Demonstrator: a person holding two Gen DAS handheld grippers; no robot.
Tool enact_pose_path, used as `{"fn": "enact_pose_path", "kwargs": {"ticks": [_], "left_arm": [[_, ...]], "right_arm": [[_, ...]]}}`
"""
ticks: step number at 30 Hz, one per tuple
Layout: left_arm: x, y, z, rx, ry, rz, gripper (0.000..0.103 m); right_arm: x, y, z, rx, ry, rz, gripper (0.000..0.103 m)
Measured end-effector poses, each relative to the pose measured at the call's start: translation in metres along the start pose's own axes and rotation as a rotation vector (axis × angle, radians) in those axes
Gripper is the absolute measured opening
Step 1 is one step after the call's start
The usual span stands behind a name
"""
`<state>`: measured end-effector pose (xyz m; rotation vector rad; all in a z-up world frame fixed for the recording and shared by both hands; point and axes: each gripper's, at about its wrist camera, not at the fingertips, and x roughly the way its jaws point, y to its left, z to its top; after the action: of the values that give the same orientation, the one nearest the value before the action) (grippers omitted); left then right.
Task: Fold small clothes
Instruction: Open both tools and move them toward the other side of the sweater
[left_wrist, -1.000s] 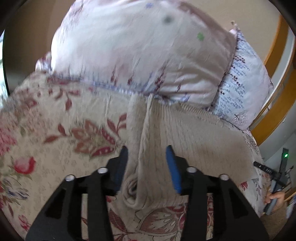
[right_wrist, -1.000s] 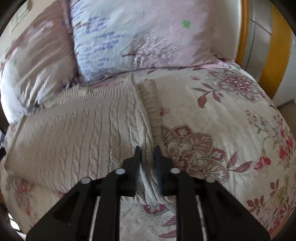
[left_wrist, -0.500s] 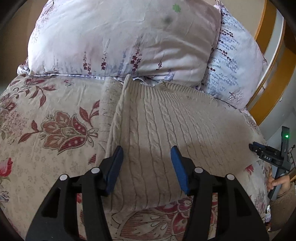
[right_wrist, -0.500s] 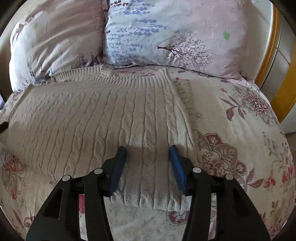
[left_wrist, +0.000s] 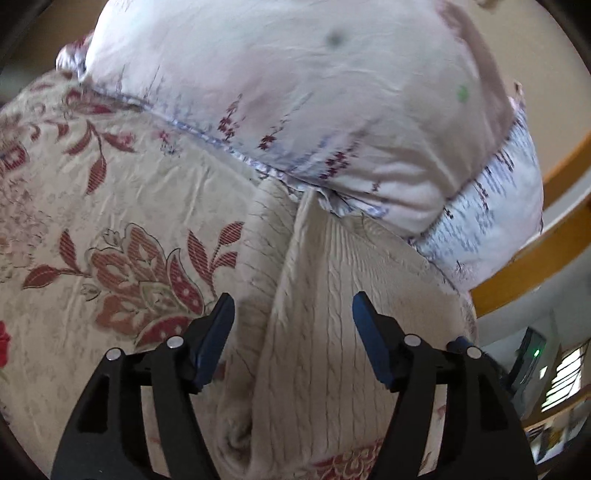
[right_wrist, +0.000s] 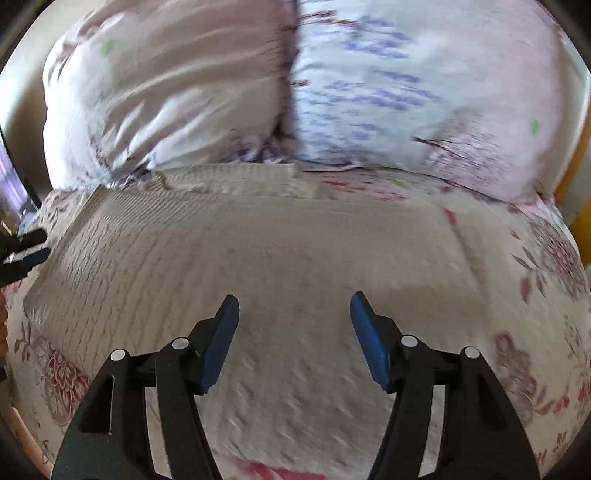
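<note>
My left tongs are spread wide and hold nothing; their blue fingertips hover over the left edge of the cream cable-knit sweater. The sweater lies flat on the bed's floral bedspread, and the long fold along its side runs straight ahead between the two fingers toward the pillows. Left of that fold a plainer knit strip, which looks like a tucked sleeve, lies against the body of the garment. Beyond the tips, the sweater's far end touches the pale pink pillow, and a second pillow with blue print sits ahead and to the right of it. Farther right I see the orange wooden bed frame.

My right tongs are likewise released, fingers well apart, with nothing between them. They hang over the middle of the sweater, which spreads out to both sides beneath them and ahead as far as the two pillows. This view is smeared by motion blur, so the knit pattern is hard to read. At the far left edge of the right wrist view the tip of my other tongs shows just beside the sweater's left border; I cannot tell whether it touches the fabric.
</note>
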<state>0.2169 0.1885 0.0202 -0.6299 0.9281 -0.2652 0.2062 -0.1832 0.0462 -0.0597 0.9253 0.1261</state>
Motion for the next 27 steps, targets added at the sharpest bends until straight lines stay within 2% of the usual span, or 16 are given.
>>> {"fn": "enact_pose_path", "kwargs": {"ticks": [5, 16, 21, 23, 25, 27], "left_arm": [[0.014, 0.011, 0.004, -0.078, 0.018, -0.054, 0.068], [0.027, 0.008, 0.008, -0.105, 0.021, -0.090, 0.066], [0.033, 0.010, 0.009, -0.140, 0.037, -0.116, 0.055], [0.036, 0.011, 0.007, -0.155, 0.047, -0.124, 0.047], [0.041, 0.013, 0.005, -0.177, 0.070, -0.138, 0.032], [0.043, 0.014, 0.005, -0.193, 0.077, -0.148, 0.026]], "right_arm": [[0.017, 0.010, -0.003, -0.014, 0.011, -0.040, 0.067], [0.016, 0.010, -0.007, -0.014, -0.015, -0.036, 0.069], [0.015, 0.010, -0.006, -0.010, -0.017, -0.029, 0.069], [0.016, 0.010, -0.007, -0.010, -0.019, -0.026, 0.069], [0.015, 0.010, -0.007, -0.009, -0.020, -0.025, 0.069], [0.015, 0.010, -0.006, -0.009, -0.019, -0.024, 0.069]]}}
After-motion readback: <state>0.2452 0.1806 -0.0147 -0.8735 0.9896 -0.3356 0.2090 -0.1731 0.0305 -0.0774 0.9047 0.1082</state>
